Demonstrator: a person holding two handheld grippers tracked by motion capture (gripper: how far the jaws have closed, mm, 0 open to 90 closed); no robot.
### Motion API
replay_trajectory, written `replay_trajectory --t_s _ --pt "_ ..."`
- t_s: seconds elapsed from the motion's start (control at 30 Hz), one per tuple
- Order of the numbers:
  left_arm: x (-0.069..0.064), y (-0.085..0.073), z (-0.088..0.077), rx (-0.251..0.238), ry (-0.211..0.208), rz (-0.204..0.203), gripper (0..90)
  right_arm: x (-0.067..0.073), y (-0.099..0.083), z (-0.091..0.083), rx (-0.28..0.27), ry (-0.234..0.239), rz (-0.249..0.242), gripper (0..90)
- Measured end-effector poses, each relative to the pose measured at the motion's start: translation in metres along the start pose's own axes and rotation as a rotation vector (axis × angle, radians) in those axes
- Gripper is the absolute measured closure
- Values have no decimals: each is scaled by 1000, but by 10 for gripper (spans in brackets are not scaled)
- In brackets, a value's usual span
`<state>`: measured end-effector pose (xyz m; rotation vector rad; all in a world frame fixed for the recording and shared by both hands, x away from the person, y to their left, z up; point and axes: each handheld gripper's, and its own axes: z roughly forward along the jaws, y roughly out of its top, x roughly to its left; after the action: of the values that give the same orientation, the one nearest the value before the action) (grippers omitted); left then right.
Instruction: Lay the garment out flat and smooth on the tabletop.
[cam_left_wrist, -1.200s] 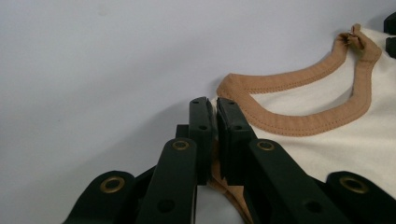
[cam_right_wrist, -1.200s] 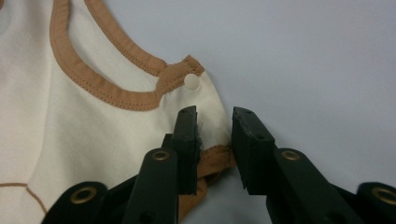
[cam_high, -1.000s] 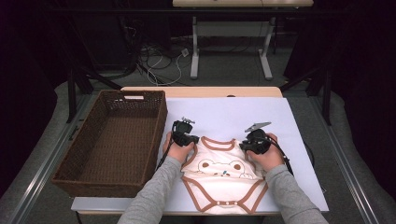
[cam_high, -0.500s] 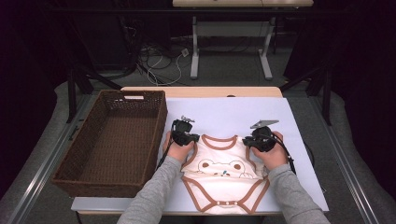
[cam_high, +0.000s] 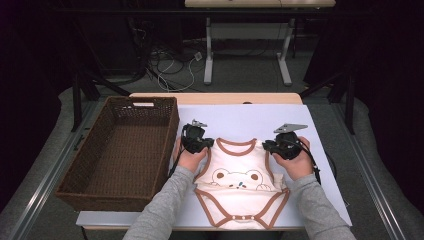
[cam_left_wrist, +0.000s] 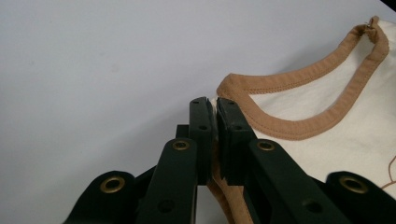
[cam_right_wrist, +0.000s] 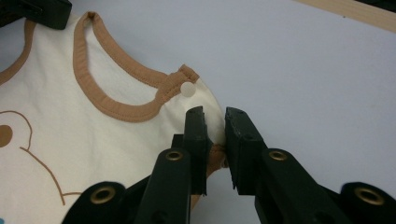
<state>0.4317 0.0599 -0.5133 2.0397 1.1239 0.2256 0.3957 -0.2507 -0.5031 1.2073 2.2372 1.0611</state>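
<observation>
Bodysuit (cam_high: 242, 182), cream with brown trim and a bear print, lies on the pale desk (cam_high: 240, 117) beside the wicker basket (cam_high: 120, 152). Left gripper (cam_high: 196, 142) and right gripper (cam_high: 280, 146) each have jaws clamped on a shoulder. Looks like the lift; next, both must rise evenly.

Laboratory recording station. A wooden table (cam_high: 215, 98) covered by a white sheet (cam_high: 260, 120) stands among dark curtains, with loose cables (cam_high: 172, 67) on the grey floor and a white bench frame (cam_high: 247, 50) behind; metal rails (cam_high: 45, 172) flank the table.
</observation>
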Motion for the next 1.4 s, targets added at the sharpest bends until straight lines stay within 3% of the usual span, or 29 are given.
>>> replay_trajectory --t_s 0.47,0.73,0.9,1.03,1.17,1.4 --pt "-14 16 -22 -46 -5 51 858 1 12 -19 -53 -4 -3 790" --pt "-12 34 -28 -65 15 51 861 -2 38 -21 -39 7 -18 791" --pt "-7 50 -32 -92 29 56 861 -10 59 -23 -36 -11 -37 791" --pt "-6 62 -32 -114 52 72 861 -19 70 -21 -31 -30 -24 791" --pt "-1 77 -29 -128 45 69 861 -29 78 -16 -21 -55 -12 792" --pt "8 99 -17 -152 80 73 864 -41 92 -12 -54 -92 11 792"
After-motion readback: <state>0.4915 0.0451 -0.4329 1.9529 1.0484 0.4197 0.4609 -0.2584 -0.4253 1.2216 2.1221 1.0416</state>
